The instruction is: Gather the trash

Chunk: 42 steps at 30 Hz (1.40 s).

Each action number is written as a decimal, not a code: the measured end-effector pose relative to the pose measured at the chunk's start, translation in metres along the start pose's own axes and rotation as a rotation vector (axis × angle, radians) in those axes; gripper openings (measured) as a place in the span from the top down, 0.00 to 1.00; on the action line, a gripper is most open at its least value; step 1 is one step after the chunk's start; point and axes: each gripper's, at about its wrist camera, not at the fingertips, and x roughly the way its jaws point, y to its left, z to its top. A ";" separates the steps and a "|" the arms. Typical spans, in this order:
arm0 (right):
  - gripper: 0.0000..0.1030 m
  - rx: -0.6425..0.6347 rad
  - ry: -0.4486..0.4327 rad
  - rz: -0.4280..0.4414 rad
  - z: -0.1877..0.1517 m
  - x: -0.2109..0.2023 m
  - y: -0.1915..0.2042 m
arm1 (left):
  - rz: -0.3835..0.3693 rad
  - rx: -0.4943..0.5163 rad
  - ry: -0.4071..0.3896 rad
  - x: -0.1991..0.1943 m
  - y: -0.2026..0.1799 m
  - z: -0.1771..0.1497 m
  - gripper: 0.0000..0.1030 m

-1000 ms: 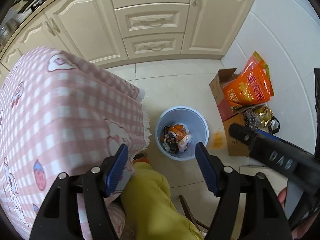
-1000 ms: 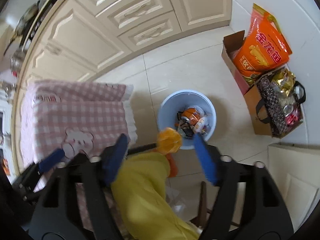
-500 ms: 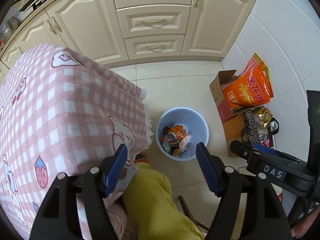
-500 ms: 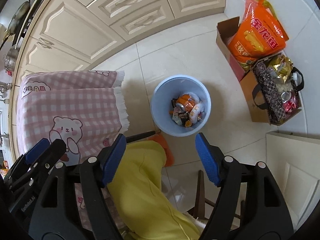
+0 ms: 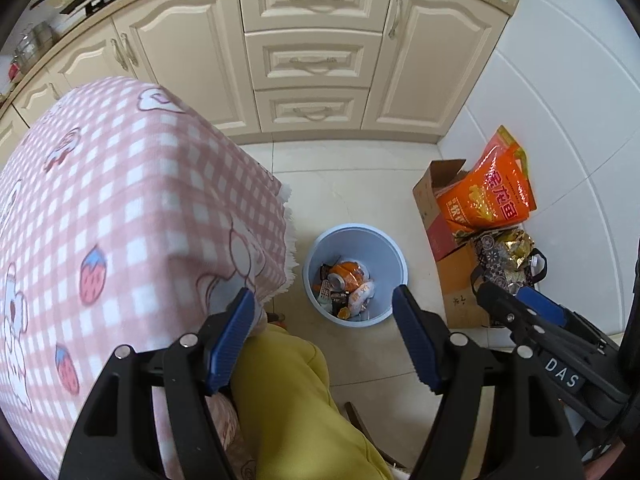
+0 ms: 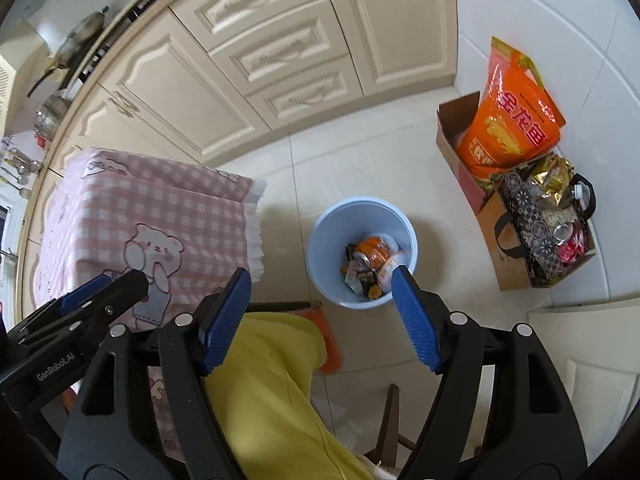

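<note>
A light blue trash bin [image 5: 390,254] stands on the tiled floor, holding an orange can [image 5: 346,272] and several wrappers. It also shows in the right wrist view [image 6: 328,236]. My left gripper [image 5: 324,338] is open and empty, held high above the floor near the bin. My right gripper [image 6: 322,318] is open and empty, also high above the bin. The right gripper shows at the right edge of the left wrist view [image 5: 536,316]; the left gripper shows at the left of the right wrist view [image 6: 92,300].
A table with a pink checked cloth [image 5: 120,216] stands left of the bin. A cardboard box [image 5: 430,204] with an orange bag [image 5: 492,196] and a patterned bag [image 5: 504,256] stand by the white wall. Cream cabinets [image 5: 312,60] run behind. My yellow trouser leg [image 5: 296,400] is below.
An orange piece that was in the air between the right gripper's fingers a second ago is gone from there. Both grippers have lifted and tilted back; the bin looks farther away.
</note>
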 end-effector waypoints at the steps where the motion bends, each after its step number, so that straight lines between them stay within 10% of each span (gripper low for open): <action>1: 0.30 -0.003 -0.018 0.005 -0.003 -0.002 0.000 | 0.002 -0.002 -0.010 -0.003 0.000 -0.004 0.32; 42: 0.25 -0.445 -0.818 0.285 -0.176 -0.182 0.101 | 0.207 -0.126 -0.768 -0.234 0.045 -0.210 0.31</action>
